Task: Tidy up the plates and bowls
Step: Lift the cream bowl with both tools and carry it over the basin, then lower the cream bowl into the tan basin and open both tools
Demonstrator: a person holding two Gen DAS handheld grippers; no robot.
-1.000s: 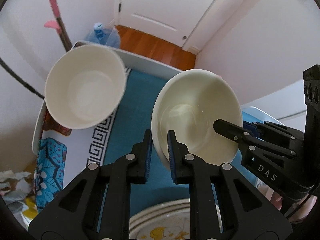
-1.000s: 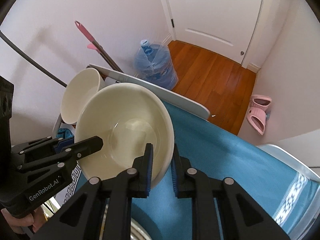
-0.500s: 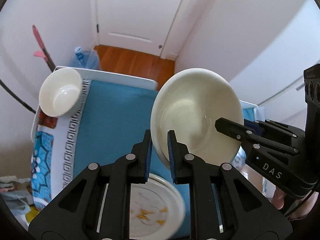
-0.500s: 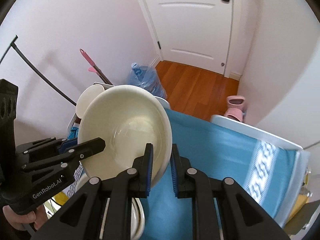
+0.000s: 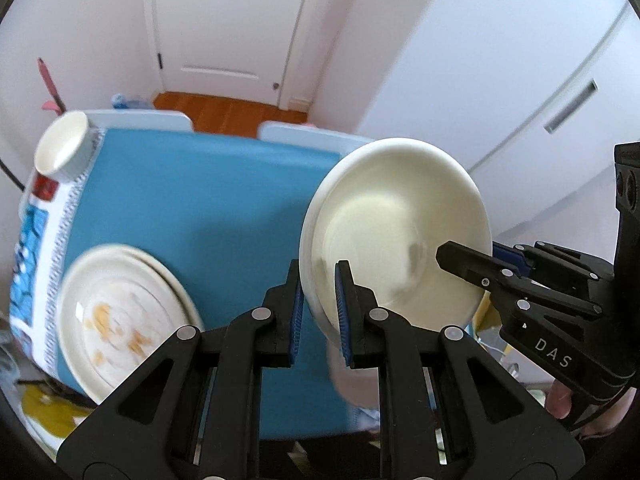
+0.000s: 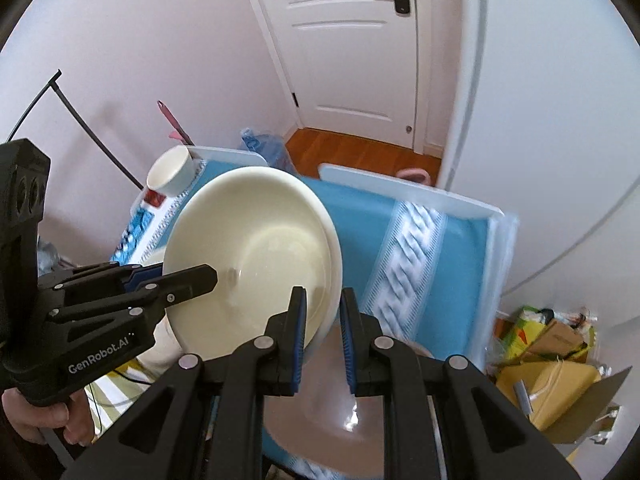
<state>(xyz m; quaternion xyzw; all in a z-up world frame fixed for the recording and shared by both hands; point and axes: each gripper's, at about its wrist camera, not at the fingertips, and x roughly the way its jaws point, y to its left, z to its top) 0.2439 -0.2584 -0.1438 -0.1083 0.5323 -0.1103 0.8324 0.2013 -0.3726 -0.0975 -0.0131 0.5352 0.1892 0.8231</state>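
Lifted higher than a second ago, the wide cream ceramic bowl (image 5: 400, 224) hangs above the blue-clothed table (image 5: 208, 200), left gripper (image 5: 320, 300) and right gripper (image 6: 322, 316) each clamped on opposite rims. A stained round white plate (image 5: 120, 312) lies below to the left, a small white bowl (image 5: 60, 148) at the far corner near the white door (image 6: 352, 48).

White panelled door (image 6: 352, 52), pale walls, wooden floor (image 5: 228, 114), daylight throughout.

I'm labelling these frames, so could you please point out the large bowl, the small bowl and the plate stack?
large bowl (image 5: 400, 216): left wrist view, inner wall.
small bowl (image 5: 60, 148): left wrist view, inside.
plate stack (image 5: 120, 316): left wrist view, top plate's face.
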